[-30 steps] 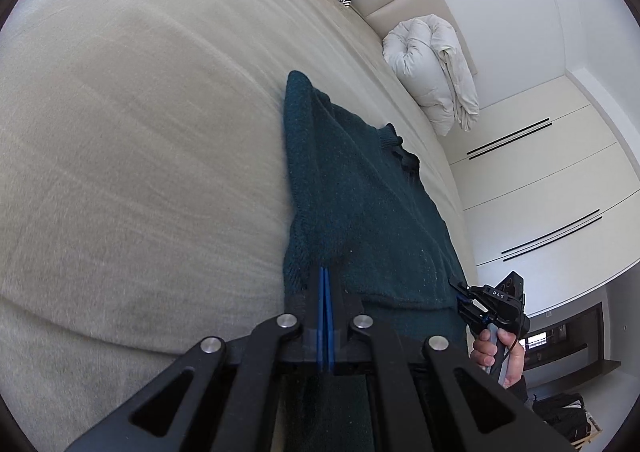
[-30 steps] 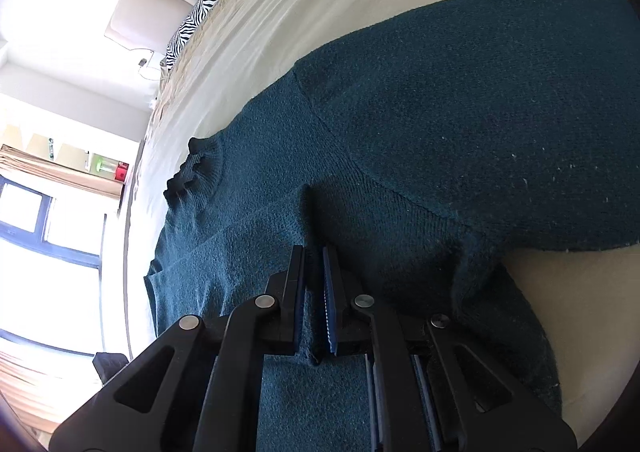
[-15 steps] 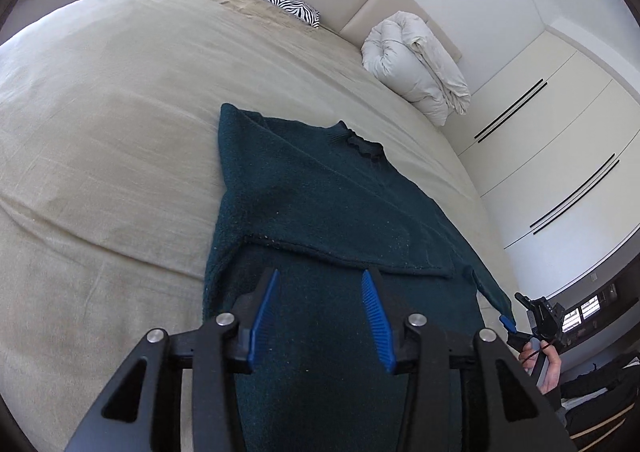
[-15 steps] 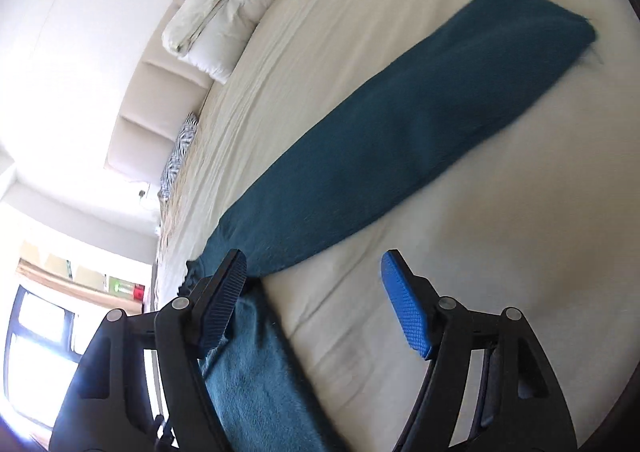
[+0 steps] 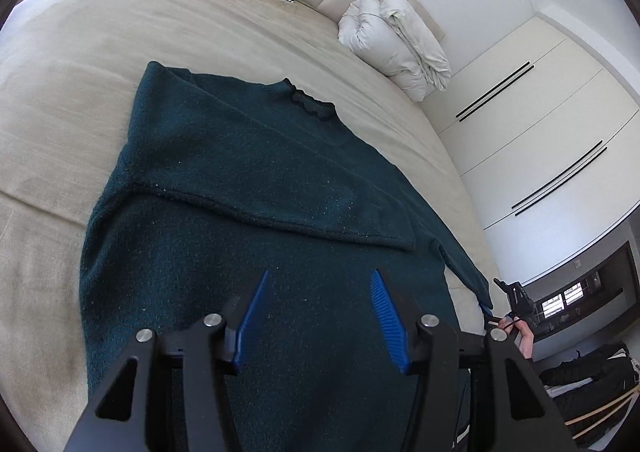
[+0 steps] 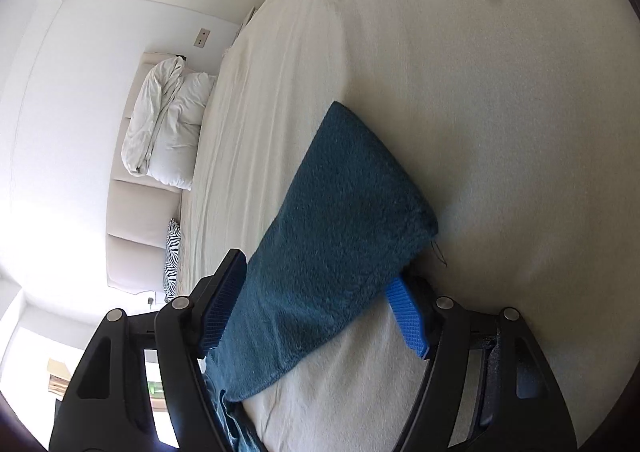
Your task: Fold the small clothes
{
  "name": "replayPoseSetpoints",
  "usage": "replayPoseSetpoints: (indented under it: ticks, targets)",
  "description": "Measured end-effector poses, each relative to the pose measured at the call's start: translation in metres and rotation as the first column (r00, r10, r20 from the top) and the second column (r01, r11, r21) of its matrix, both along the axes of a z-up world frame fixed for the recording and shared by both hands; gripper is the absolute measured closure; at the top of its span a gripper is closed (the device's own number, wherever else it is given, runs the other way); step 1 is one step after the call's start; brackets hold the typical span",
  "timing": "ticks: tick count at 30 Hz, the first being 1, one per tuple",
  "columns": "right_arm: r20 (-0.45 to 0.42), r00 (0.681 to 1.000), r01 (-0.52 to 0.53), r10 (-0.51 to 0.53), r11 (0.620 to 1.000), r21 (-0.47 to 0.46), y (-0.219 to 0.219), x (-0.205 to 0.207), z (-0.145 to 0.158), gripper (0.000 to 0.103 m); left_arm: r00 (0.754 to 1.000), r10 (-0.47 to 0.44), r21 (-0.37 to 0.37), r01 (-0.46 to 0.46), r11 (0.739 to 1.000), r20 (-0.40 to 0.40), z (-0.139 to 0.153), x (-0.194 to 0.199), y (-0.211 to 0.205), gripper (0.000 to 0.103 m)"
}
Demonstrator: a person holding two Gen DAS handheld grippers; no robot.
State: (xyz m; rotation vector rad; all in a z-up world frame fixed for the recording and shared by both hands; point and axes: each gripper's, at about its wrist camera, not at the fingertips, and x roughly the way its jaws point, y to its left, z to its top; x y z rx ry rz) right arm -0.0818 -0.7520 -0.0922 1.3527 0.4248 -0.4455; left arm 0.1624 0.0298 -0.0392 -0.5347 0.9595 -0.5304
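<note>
the bed (image 5: 60, 99) carries the teal sweater (image 5: 248, 187), one sleeve folded across. left tongs (image 5: 318, 316) have just opened further, empty; right tongs (image 6: 316, 312) gape around the outstretched sleeve (image 6: 344, 211), unpinched. a shallow bite might slip, dragging the fold askew.

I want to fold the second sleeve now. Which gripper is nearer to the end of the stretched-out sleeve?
Right. The right gripper is open around the sleeve, close to its end. The left gripper is open over the sweater body, away from it.

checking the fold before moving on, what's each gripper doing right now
Left gripper: open, holding nothing, above the dark teal knitted sweater.
Right gripper: open, the sweater's outstretched sleeve between its jaws, not clamped.
</note>
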Motion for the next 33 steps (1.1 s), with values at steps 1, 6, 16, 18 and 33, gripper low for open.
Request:
replayPoseSetpoints:
  ticks: [1, 6, 16, 18, 33]
  targets:
    - [0.009, 1.0, 0.012, -0.013, 1.0, 0.006, -0.006, 0.0, -0.001, 0.036, 1.0, -0.002, 0.0, 0.002, 1.0, -0.002, -0.001, 0.0, -0.002, 0.048]
    - [-0.078, 0.995, -0.069, 0.064, 0.995, -0.07, -0.021, 0.019, 0.014, 0.078, 1.0, -0.006, -0.02, 0.006, 1.0, -0.015, -0.006, 0.005, -0.005, 0.047]
    - [-0.306, 0.882, -0.469, 0.357, 0.721, -0.51, 0.159, 0.132, 0.151, 0.092, 1.0, 0.01, -0.094, -0.011, 0.996, -0.017, 0.001, 0.027, -0.017, 0.027]
    - [-0.381, 0.819, -0.572, 0.428, 0.574, -0.585, 0.233, 0.158, 0.168, 0.092, 0.999, 0.001, -0.127, -0.005, 0.992, -0.034, 0.0, 0.033, -0.021, 0.027]
    - [-0.592, 0.534, -0.833, 0.603, 0.259, -0.488, 0.427, 0.16, 0.055, 0.087, 0.97, -0.1, -0.303, 0.03, 0.953, -0.22, -0.042, 0.054, -0.079, 0.022]
